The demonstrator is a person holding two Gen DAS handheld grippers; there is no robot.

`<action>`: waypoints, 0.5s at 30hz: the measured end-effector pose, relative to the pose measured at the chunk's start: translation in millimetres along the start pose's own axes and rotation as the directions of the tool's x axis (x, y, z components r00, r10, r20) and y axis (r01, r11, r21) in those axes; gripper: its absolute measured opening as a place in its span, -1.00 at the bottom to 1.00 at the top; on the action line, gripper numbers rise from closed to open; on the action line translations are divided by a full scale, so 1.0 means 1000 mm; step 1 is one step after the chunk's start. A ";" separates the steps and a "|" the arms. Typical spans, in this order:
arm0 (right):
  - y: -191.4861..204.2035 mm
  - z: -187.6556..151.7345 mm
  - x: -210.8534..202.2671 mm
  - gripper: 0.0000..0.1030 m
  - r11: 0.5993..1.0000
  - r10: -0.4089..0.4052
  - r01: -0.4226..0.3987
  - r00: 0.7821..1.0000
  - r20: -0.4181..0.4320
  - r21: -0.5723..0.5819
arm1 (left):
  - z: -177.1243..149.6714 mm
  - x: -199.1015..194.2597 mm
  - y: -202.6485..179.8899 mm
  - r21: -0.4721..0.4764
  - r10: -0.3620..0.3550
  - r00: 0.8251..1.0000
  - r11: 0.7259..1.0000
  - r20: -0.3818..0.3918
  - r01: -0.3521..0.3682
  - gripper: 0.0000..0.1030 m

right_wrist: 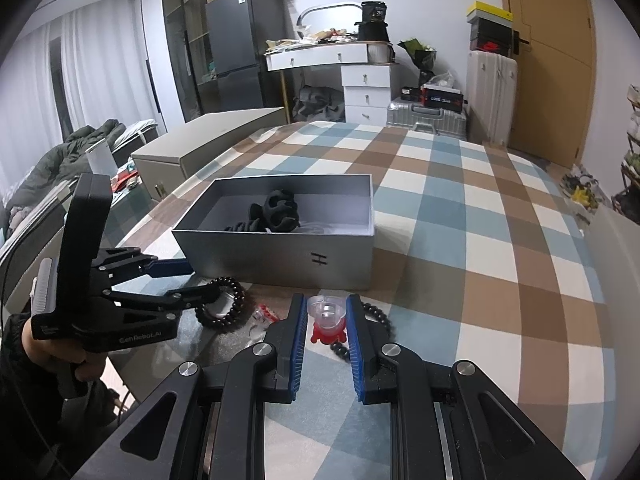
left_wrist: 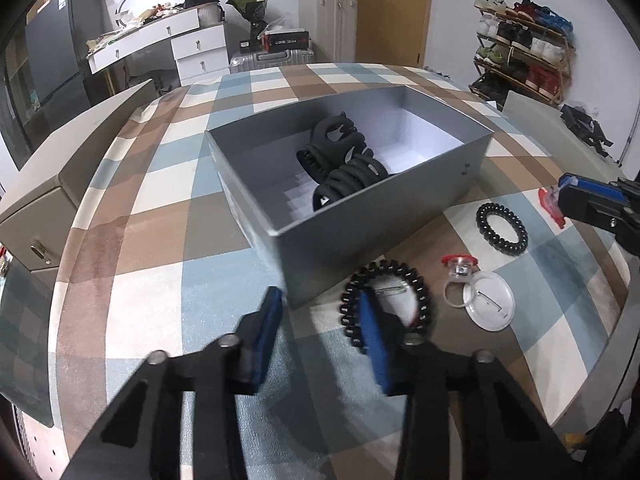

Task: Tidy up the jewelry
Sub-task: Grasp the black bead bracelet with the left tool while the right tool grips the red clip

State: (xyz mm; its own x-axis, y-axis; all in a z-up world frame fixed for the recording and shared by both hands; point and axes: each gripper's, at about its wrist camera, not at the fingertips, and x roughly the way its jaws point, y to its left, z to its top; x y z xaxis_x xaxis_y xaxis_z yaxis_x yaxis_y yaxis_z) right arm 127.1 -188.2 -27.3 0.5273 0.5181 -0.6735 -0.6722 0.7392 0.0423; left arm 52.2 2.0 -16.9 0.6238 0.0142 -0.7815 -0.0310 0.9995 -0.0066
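Observation:
An open grey box (left_wrist: 360,236) (right_wrist: 280,256) on the checked tablecloth holds black hair claws (left_wrist: 340,160) (right_wrist: 276,208). My left gripper (left_wrist: 320,294) (right_wrist: 202,278) hangs low just in front of the box's near corner. Its right finger lies across a black spiral hair tie (left_wrist: 424,300) (right_wrist: 236,300). The tie's left arc sits between the jaws, and the pads do not pinch it. My right gripper (right_wrist: 326,300) (left_wrist: 560,196) is shut on a clear toy ring with a red base (right_wrist: 326,316) (left_wrist: 550,200). A second spiral hair tie (left_wrist: 502,228) (right_wrist: 376,316) lies beneath it.
Another clear-and-red toy ring (left_wrist: 460,270) and a clear round pin badge (left_wrist: 490,300) lie right of the left gripper. A beige cabinet (left_wrist: 60,184) (right_wrist: 192,148) stands along the table's left side. A person's hand (right_wrist: 80,364) holds the left gripper. The cloth beyond the box is bare.

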 end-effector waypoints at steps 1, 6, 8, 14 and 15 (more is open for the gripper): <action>0.000 0.000 0.000 -0.64 1.000 0.001 -0.001 1.000 -0.001 -0.002 | 0.000 0.000 0.001 -0.003 -0.017 1.000 1.000 -0.004 0.017 -0.54; 0.003 0.001 0.000 -0.64 1.000 0.005 -0.005 1.000 0.002 -0.008 | 0.000 0.000 0.001 -0.011 -0.048 0.999 0.999 -0.006 0.048 -0.66; 0.002 0.001 -0.001 -0.64 1.000 0.005 -0.005 1.000 0.004 -0.008 | 0.001 0.000 0.000 -0.010 -0.057 0.998 0.998 -0.010 0.057 -0.70; 0.002 0.001 -0.003 -0.64 1.000 0.004 -0.004 1.000 0.009 -0.003 | -0.001 -0.002 0.002 -0.019 -0.077 0.997 0.997 -0.026 0.076 -0.78; 0.001 0.001 -0.003 -0.64 1.000 0.005 -0.005 1.000 0.009 -0.002 | -0.002 -0.002 0.003 -0.022 -0.080 0.996 0.997 -0.027 0.079 -0.78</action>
State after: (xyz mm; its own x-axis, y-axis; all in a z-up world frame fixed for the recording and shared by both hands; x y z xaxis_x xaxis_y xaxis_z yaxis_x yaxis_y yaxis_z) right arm 125.0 -188.5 -24.7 0.5286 0.5256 -0.6666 -0.6760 0.7356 0.0439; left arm 49.2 4.5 -16.2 0.6028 -0.0665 -0.7951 0.0016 0.9966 -0.0821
